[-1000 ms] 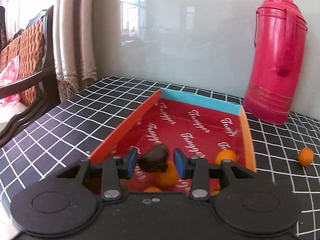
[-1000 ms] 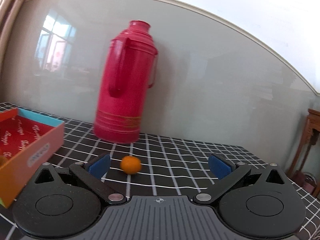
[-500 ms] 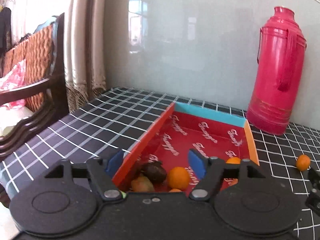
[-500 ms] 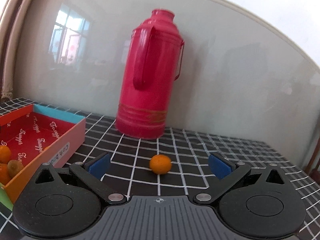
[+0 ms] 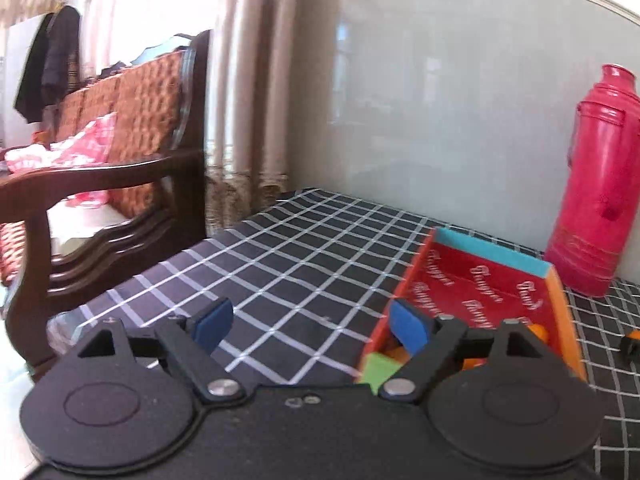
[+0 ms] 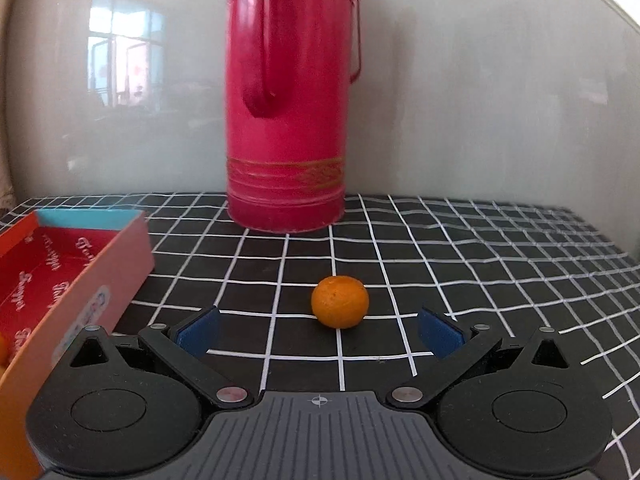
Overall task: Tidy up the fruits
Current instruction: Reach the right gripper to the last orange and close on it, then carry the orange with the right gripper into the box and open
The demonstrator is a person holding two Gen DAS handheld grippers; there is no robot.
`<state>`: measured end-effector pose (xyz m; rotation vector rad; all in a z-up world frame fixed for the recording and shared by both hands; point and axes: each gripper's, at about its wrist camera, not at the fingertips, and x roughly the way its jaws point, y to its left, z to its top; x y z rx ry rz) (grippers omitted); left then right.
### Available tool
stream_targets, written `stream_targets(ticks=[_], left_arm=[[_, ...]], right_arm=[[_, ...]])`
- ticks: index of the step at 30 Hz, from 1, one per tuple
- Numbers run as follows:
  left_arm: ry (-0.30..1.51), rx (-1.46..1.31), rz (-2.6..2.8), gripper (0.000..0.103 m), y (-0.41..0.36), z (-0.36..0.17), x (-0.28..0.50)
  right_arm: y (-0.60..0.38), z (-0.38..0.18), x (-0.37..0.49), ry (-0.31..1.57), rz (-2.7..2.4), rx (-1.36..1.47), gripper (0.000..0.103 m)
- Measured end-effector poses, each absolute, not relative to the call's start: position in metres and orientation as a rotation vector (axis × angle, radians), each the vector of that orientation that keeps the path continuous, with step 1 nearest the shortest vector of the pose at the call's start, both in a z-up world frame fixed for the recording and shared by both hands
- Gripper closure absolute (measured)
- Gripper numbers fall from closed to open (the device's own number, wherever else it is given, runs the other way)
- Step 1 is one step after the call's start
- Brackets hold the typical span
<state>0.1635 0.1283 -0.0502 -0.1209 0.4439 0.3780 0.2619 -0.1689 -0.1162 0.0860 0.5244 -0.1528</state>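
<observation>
A small orange (image 6: 340, 307) lies on the black checked tablecloth, just ahead of my open, empty right gripper (image 6: 318, 332) and centred between its blue pads. The red box (image 6: 68, 280) with a blue far wall stands to its left. In the left wrist view the same box (image 5: 480, 300) sits at the right, with orange fruit (image 5: 538, 332) partly hidden behind my fingers. My left gripper (image 5: 310, 322) is open and empty, left of the box's near corner above the cloth.
A tall red thermos (image 6: 288, 100) stands by the wall behind the orange; it also shows in the left wrist view (image 5: 600, 184). A wooden chair (image 5: 108, 184) stands past the table's left edge. A curtain (image 5: 256, 80) hangs behind.
My left gripper opened, dropped the dark fruit into the box, and swung back and left. My right gripper moved closer to the orange, which now sits centred between its fingers.
</observation>
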Motion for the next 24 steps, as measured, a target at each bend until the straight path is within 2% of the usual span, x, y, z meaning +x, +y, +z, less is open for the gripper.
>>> stream_targets(ticks=[9, 11, 12, 13, 17, 19, 24], left_arm=[[0.455, -0.151, 0.463, 0.021, 0.16, -0.057, 0.151], [0.458, -0.156, 0.483, 0.021, 0.165, -0.058, 0.149], [0.456, -0.162, 0.49, 0.021, 0.168, -0.058, 0.148], [0.45, -0.171, 0.497, 0.021, 0.17, -0.057, 0.145], [0.436, -0.179, 0.521, 0.021, 0.175, -0.056, 0.14], [0.435, -0.175, 0.526, 0.021, 0.176, -0.056, 0.14], [0.453, -0.192, 0.534, 0.021, 0.183, -0.059, 0.14]], right_arm=[[-0.178, -0.125, 0.295, 0.578, -0.173, 0.105, 0.001], [-0.179, -0.126, 0.299, 0.585, -0.163, 0.101, 0.016], [-0.179, -0.128, 0.302, 0.597, -0.153, 0.102, 0.032], [-0.18, -0.129, 0.304, 0.609, -0.157, 0.102, 0.037], [-0.186, -0.132, 0.308, 0.625, -0.168, 0.127, 0.046], [-0.187, -0.131, 0.307, 0.617, -0.175, 0.121, 0.064], [-0.181, -0.13, 0.305, 0.617, -0.149, 0.103, 0.064]])
